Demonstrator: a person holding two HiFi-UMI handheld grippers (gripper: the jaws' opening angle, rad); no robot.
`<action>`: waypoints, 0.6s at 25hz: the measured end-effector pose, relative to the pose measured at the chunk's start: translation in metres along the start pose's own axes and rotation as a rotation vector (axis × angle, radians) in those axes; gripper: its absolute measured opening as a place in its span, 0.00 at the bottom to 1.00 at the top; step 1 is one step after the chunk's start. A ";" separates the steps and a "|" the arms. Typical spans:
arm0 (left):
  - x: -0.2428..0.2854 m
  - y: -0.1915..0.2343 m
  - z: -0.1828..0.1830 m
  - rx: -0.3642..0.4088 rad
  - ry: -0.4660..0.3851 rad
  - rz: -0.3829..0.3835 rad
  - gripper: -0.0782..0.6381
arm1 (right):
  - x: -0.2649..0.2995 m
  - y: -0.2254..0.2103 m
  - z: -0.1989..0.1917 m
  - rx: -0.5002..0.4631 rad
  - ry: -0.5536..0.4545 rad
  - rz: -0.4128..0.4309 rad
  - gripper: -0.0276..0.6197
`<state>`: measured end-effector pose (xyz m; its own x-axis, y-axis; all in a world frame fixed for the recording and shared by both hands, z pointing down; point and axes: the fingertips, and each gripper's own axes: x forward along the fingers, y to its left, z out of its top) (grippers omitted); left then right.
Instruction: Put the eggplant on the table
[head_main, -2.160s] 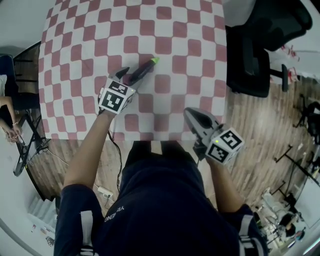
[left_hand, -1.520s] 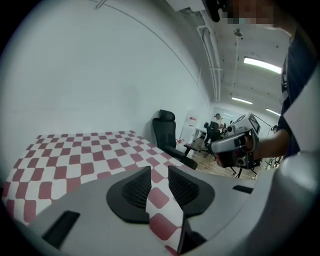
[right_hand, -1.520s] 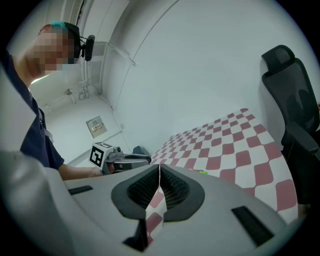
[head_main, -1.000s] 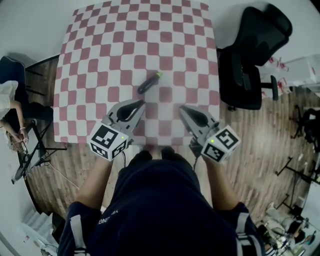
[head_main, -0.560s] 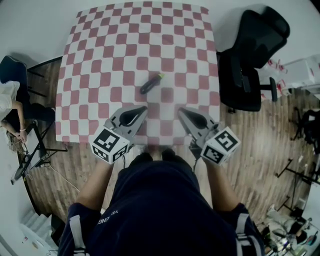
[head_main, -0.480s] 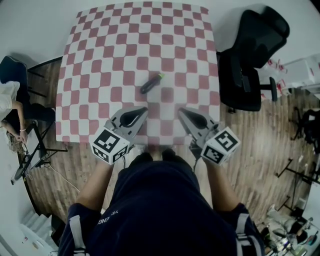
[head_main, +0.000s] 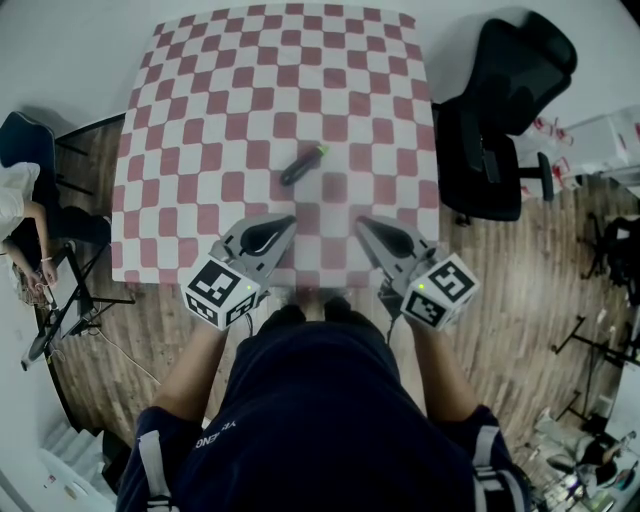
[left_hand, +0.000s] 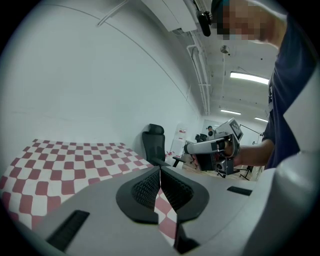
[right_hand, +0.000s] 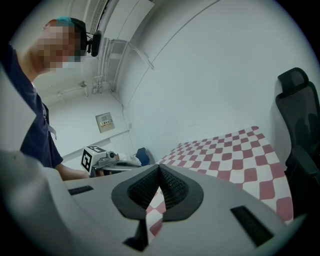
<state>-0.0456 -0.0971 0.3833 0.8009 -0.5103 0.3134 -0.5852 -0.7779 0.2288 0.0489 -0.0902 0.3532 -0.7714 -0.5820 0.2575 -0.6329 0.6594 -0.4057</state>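
A wooden floor (head_main: 500, 290) fills the right and lower left of the head view, and on it stands the worktop (head_main: 200, 100), a square surface covered by a red-and-white checked cloth (head_main: 370, 60) that takes up the upper middle of the frame. Below it, at the bottom centre, is the person (head_main: 320, 420) in a dark blue top, both forearms reaching up toward the near edge of the worktop. A black office chair (head_main: 510, 110) sits at the upper right, just beside the right edge of the worktop. The left claw (head_main: 288, 219) hangs over the near edge of the worktop at lower centre left, its marker cube (head_main: 220, 292) toward the person; in the left gripper view its jaws are pressed together with nothing between them, only checked cloth showing below. The right claw (head_main: 362, 221) sits level with it at lower centre right, near it but apart, and the right gripper view shows its jaws likewise together and empty. The eggplant (head_main: 302, 166), dark and slim, lies on the cloth near the middle of the worktop, above both claws and clear of them, slanted with its green stem end pointing to the upper right.
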 end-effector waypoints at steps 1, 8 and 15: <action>0.000 0.000 -0.001 -0.002 -0.001 0.000 0.15 | 0.000 0.000 -0.001 0.000 0.001 -0.001 0.07; 0.000 -0.001 0.002 -0.005 -0.009 0.003 0.15 | 0.000 0.001 0.002 -0.005 0.001 0.001 0.07; -0.001 0.000 -0.001 -0.015 -0.005 0.010 0.15 | 0.001 0.001 -0.002 -0.002 0.011 -0.005 0.07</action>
<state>-0.0466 -0.0956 0.3840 0.7955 -0.5202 0.3108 -0.5951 -0.7673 0.2390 0.0477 -0.0890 0.3547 -0.7691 -0.5799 0.2689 -0.6367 0.6578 -0.4025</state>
